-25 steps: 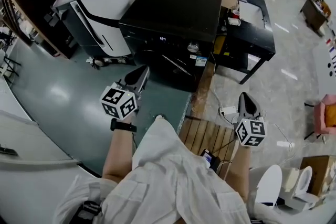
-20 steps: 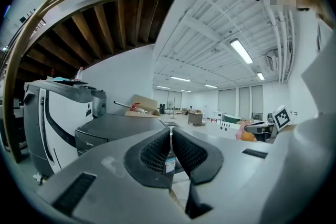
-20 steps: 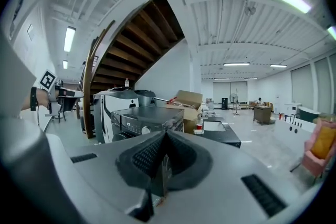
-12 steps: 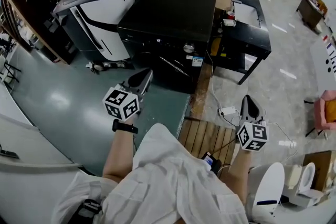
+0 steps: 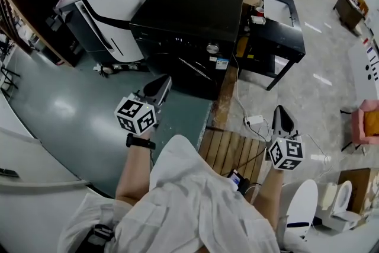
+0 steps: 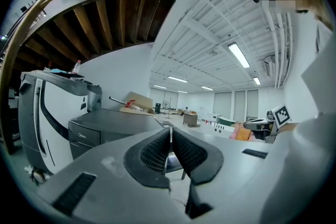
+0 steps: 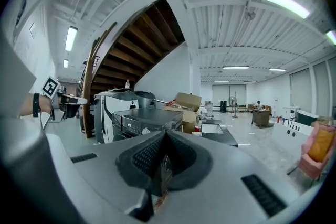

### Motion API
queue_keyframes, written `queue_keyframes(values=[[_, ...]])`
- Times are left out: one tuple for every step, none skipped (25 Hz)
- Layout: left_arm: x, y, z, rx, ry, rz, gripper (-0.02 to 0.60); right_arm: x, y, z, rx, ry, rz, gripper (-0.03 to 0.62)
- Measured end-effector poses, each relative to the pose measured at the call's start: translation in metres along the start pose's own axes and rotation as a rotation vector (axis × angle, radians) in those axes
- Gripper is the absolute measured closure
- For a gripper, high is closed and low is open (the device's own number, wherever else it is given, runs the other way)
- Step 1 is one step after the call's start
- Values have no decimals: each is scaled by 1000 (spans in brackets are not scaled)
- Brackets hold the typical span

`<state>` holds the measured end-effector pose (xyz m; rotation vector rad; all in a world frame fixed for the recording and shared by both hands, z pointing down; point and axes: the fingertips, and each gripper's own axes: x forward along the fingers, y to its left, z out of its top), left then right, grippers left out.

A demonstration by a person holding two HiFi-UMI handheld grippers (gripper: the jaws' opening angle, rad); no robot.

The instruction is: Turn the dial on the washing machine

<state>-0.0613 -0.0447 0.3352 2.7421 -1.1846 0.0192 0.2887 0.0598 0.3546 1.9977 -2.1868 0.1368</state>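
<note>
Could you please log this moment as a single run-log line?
left claw: shut, empty | right claw: shut, empty | dial: untouched, on washing machine front | position: both held short of machine

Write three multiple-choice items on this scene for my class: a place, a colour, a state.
1. The dial sits: A on the washing machine front panel; B on its top; C on its side.
2. The washing machine is: A white; B black; C red.
3. The right gripper has its jaws: A together, empty; B wide apart; C shut on the dial.
Answers: 1 A, the silver knob shows on the front panel below the top's edge. 2 B, its top and front are black. 3 A, the right gripper view shows the jaws meeting with nothing between.
</note>
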Motion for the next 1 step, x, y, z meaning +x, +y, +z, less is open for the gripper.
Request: queue_keyframes(values=[[0, 2, -1, -2, 1, 0, 565, 2, 2, 0, -2, 1, 3, 594]])
